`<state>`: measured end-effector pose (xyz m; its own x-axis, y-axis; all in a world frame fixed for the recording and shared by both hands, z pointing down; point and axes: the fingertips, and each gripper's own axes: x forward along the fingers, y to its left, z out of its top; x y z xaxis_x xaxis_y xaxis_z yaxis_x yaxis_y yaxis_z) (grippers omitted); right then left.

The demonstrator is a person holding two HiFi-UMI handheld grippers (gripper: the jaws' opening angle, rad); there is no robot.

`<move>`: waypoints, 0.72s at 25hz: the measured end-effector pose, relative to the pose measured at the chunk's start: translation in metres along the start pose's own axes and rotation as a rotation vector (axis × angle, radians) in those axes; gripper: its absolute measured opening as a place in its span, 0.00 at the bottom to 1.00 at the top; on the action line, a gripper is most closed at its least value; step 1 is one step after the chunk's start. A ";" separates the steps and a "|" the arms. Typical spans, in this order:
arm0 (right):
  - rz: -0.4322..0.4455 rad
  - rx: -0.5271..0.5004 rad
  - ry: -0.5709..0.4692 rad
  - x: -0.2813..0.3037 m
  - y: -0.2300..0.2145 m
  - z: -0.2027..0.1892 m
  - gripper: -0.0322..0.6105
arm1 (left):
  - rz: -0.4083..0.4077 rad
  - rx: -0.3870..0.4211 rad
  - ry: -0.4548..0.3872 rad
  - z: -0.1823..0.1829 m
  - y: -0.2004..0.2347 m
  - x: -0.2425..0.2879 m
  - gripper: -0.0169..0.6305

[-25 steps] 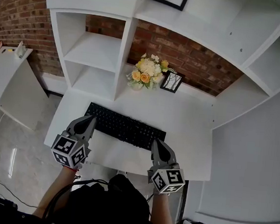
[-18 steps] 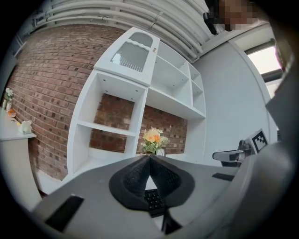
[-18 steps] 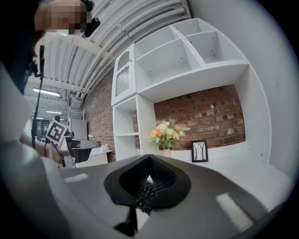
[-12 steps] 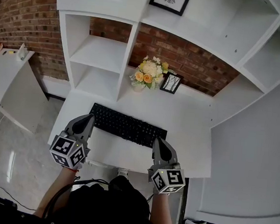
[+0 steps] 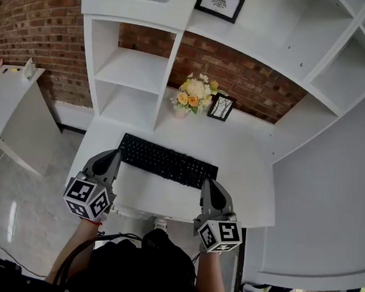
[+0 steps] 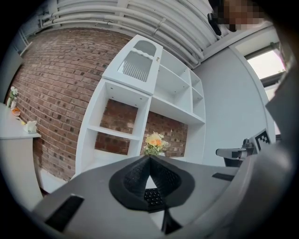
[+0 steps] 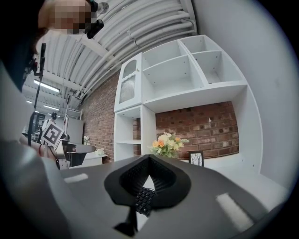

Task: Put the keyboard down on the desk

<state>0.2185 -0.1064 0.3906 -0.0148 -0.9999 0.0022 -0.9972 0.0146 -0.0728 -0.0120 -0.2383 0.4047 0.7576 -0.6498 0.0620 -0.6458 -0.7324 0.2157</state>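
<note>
The black keyboard (image 5: 167, 161) lies flat on the white desk (image 5: 245, 164), parallel to its front edge. My left gripper (image 5: 113, 154) is shut and empty, its tip just off the keyboard's left end at the desk's front left corner. My right gripper (image 5: 207, 182) is shut too, holding nothing, its tip just in front of the keyboard's right end. In the left gripper view the left gripper (image 6: 149, 157) has its jaws closed together, with keyboard keys (image 6: 153, 198) showing below them. The right gripper view shows the same: right gripper (image 7: 148, 158) closed, keyboard (image 7: 144, 200) beneath.
A flower bouquet (image 5: 194, 95) and a small framed picture (image 5: 223, 106) stand at the back of the desk against the brick wall. White shelves (image 5: 135, 73) rise at the back left. A white side table (image 5: 7, 99) stands to the left.
Both grippers have drawn back slightly from the keyboard's ends, staying shut. The keyboard has stayed on the desk. The head view has shifted a little.
</note>
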 end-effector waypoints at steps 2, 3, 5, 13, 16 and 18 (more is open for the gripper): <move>-0.007 -0.003 -0.002 -0.003 0.002 0.001 0.05 | 0.003 -0.004 -0.001 0.000 0.001 -0.004 0.01; -0.010 -0.002 -0.004 -0.004 0.003 0.001 0.05 | 0.004 -0.004 -0.001 0.000 0.002 -0.006 0.01; -0.015 0.002 -0.007 -0.006 0.005 0.001 0.05 | 0.005 -0.006 0.000 -0.001 0.003 -0.010 0.01; -0.017 0.016 -0.008 -0.011 0.012 -0.004 0.05 | 0.012 -0.011 -0.003 -0.002 0.007 -0.020 0.01; -0.022 0.017 -0.011 -0.012 0.011 -0.004 0.05 | 0.018 -0.011 -0.004 -0.002 0.007 -0.022 0.01; -0.023 0.017 -0.014 -0.013 0.010 -0.004 0.05 | 0.022 -0.012 -0.006 -0.002 0.008 -0.023 0.01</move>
<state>0.2085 -0.0936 0.3935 0.0093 -0.9999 -0.0098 -0.9959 -0.0083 -0.0897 -0.0338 -0.2287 0.4073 0.7429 -0.6666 0.0612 -0.6608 -0.7157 0.2262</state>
